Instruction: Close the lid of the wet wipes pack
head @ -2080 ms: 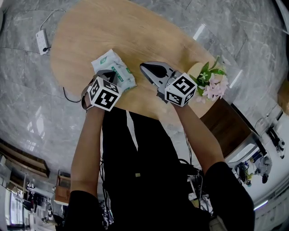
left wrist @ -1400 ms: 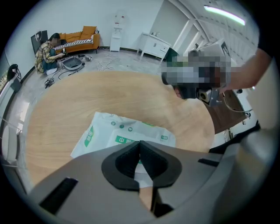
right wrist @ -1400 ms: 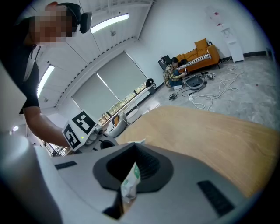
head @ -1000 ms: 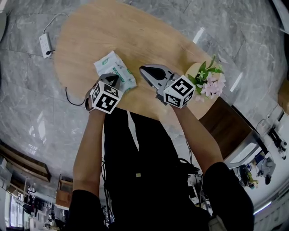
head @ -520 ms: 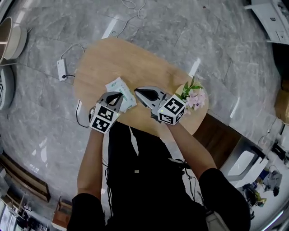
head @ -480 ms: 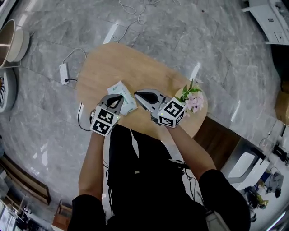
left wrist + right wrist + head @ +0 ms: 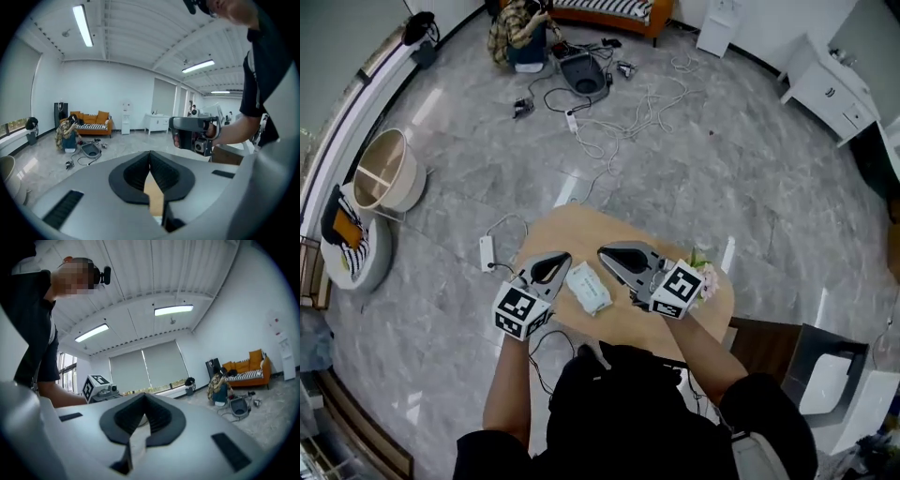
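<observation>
From where I stand, the wet wipes pack [image 7: 588, 287] lies flat on the oval wooden desk [image 7: 592, 229], near the edge by the person. The left gripper [image 7: 561, 260] is at its nine o'clock and the right gripper [image 7: 605, 253] at its two o'clock, and neither touches it. Both grippers are held level and aimed out into the room rather than down at the desk. Each pair of jaws is pressed together at the tips with nothing between them. The pack is too small in view for me to tell whether its lid is flat or still standing up. With both grippers raised and clear, I would judge that the press is either finished or not begun. If the flap is still up, the next move calls for one gripper to tip down over the pack and push the lid flat with its closed tips while the other steadies the wrapper. A spray of pink flowers [image 7: 706, 277] stands at the desk's three o'clock edge, well clear of the work. Compared with two seconds ago, the left gripper has come off the pack, which it then overlapped. The pack has turned a little and now sits bare between the two grippers. The person's head has also risen, so the desk looks far smaller and much more of the floor shows.
</observation>
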The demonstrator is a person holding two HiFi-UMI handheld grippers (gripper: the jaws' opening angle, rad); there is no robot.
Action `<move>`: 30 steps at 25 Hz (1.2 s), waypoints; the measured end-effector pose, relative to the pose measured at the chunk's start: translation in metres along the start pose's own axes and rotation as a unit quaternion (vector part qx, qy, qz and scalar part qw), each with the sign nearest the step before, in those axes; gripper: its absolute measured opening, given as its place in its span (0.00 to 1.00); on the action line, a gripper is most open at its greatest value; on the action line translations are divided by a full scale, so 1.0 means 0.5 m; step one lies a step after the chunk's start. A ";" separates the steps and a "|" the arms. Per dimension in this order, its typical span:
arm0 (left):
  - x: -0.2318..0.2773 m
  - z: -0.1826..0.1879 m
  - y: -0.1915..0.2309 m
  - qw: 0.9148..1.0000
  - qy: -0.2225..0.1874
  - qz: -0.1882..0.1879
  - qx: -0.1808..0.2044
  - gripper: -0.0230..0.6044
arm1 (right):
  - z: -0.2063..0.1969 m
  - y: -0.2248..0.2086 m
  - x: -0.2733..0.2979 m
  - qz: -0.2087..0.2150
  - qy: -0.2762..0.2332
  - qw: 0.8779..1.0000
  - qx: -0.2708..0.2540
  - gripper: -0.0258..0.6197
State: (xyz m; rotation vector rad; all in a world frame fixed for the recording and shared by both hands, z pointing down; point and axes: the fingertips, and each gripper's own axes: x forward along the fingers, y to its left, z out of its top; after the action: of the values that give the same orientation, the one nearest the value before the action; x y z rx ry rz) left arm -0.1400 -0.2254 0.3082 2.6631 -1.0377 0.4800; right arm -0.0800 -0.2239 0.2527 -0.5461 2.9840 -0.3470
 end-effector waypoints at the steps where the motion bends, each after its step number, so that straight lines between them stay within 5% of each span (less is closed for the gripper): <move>1: -0.023 0.030 -0.014 1.000 -0.017 -0.010 0.006 0.06 | 0.034 0.017 -0.004 -0.001 -0.012 1.000 -0.015 0.06; 7: -0.174 0.157 -0.099 0.990 -0.130 -0.053 0.000 0.06 | 0.166 0.153 -0.046 -0.005 -0.059 0.995 -0.079 0.06; 13: -0.332 0.181 -0.198 0.970 -0.209 -0.117 -0.040 0.06 | 0.202 0.321 -0.077 -0.004 -0.068 0.988 -0.137 0.06; 23: -0.464 0.182 -0.319 0.949 -0.275 -0.149 -0.047 0.06 | 0.207 0.504 -0.149 -0.002 -0.072 0.985 -0.156 0.06; 30: -0.508 0.190 -0.385 0.949 -0.281 -0.139 -0.044 0.06 | 0.249 0.574 -0.233 0.018 -0.105 0.984 -0.145 0.06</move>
State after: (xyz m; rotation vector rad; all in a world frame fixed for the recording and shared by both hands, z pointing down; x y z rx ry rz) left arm -0.1637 0.0353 0.1029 2.8611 -0.7532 -0.3979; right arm -0.0531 0.0537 0.0692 -0.5154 2.8476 0.1445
